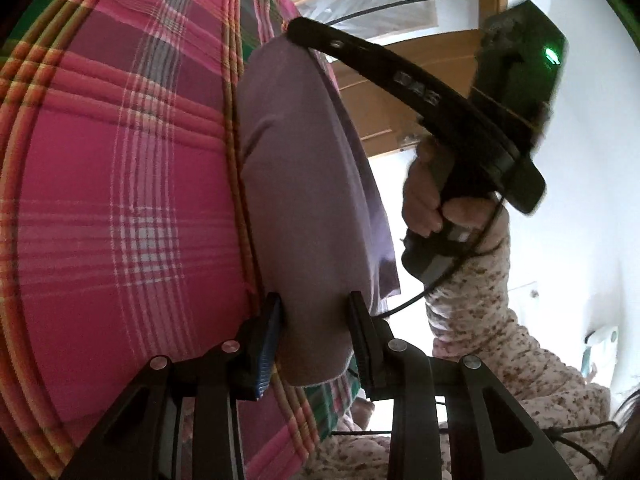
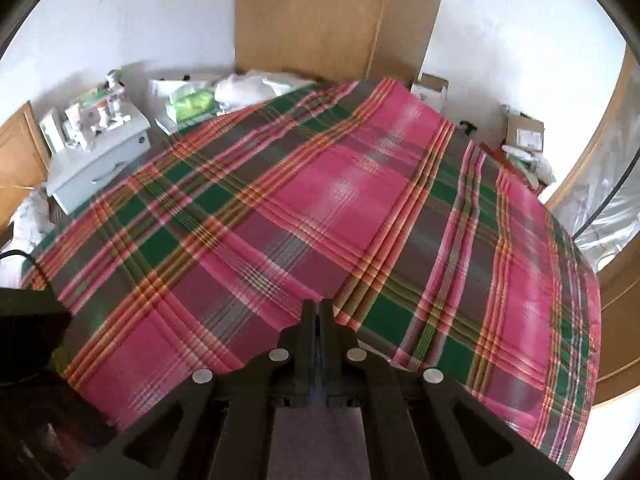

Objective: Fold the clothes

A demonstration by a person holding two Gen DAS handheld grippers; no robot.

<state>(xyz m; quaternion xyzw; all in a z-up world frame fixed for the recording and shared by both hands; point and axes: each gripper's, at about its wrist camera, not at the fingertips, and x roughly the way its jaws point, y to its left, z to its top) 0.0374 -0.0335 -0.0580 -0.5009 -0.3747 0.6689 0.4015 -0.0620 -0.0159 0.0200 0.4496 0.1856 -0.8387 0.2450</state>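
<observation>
In the left wrist view we see the left gripper (image 1: 316,320) at the bottom centre of the frame with its jaws spread either side of a folded mauve garment (image 1: 304,184); the fold sits between the two pads, and we cannot tell how firmly they press it. The garment runs from the lower centre up to the upper middle of the frame, lying against the pink, green and orange plaid bedspread (image 1: 120,200) that fills the left half. At its far end, upper middle, the fingers of the right gripper (image 1: 294,30) meet the cloth, and from this side they look pressed together on its edge. That tool stretches to the right of the frame, where a hand (image 1: 426,196) in a floral sleeve (image 1: 476,300) grips its handle, and a green light (image 1: 551,56) glows on its body at upper right. In the right wrist view the right gripper's jaws stand pressed together at lower centre, with a patch of mauve cloth showing below them at the bottom edge. The bedspread covers most of that frame; a white bedside cabinet (image 2: 100,156) stands at the left and a wooden wardrobe (image 2: 332,16) at top centre.
</observation>
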